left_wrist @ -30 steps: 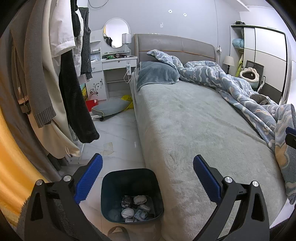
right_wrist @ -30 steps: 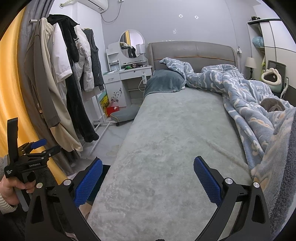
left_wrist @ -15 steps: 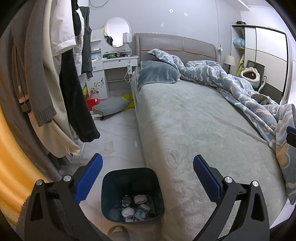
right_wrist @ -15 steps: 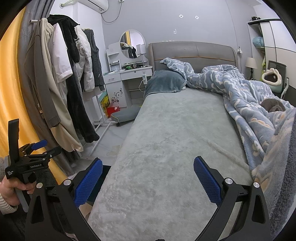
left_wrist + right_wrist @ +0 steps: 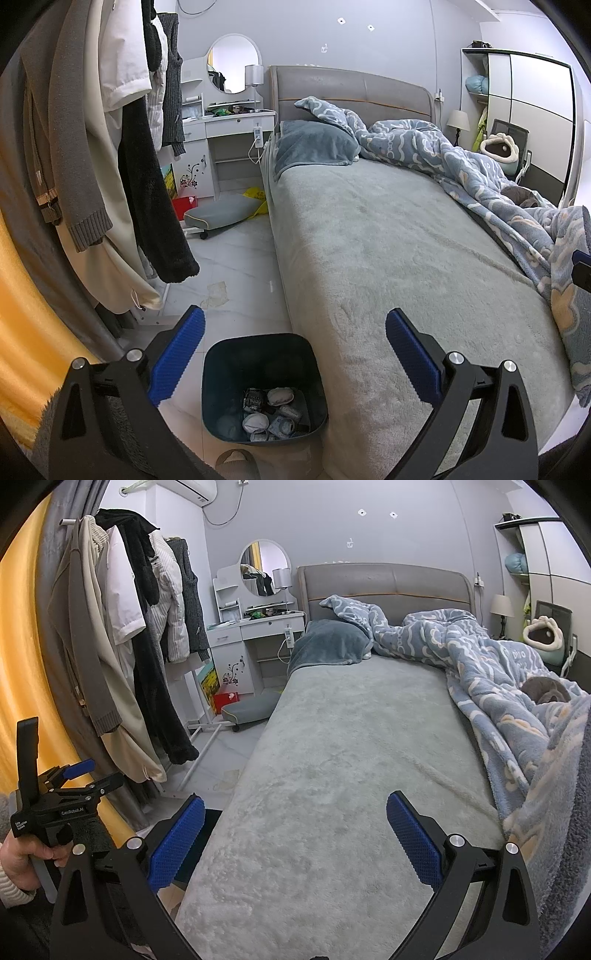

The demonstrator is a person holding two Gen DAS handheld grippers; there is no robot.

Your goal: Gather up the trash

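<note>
A dark blue trash bin (image 5: 263, 350) stands on the floor at the bed's foot corner, with several crumpled wrappers (image 5: 269, 410) in its bottom. My left gripper (image 5: 293, 354) hangs open above the bin with nothing between its blue pads (image 5: 177, 356). A crumpled paper scrap (image 5: 216, 294) lies on the white floor tiles beyond the bin. My right gripper (image 5: 295, 836) is open and empty over the grey bed cover (image 5: 351, 757). The left gripper's body (image 5: 55, 805) and the hand holding it show at the left of the right wrist view.
Coats hang on a rack (image 5: 122, 147) to the left, beside an orange curtain (image 5: 26, 314). A rumpled blue blanket (image 5: 480, 177) covers the bed's right side. A white vanity (image 5: 229, 140), a grey cushion (image 5: 218, 212) and a yellow bag (image 5: 256, 195) lie farther along the floor aisle.
Both views have shifted only slightly; the bin and the bed keep their places and both grippers stay open.
</note>
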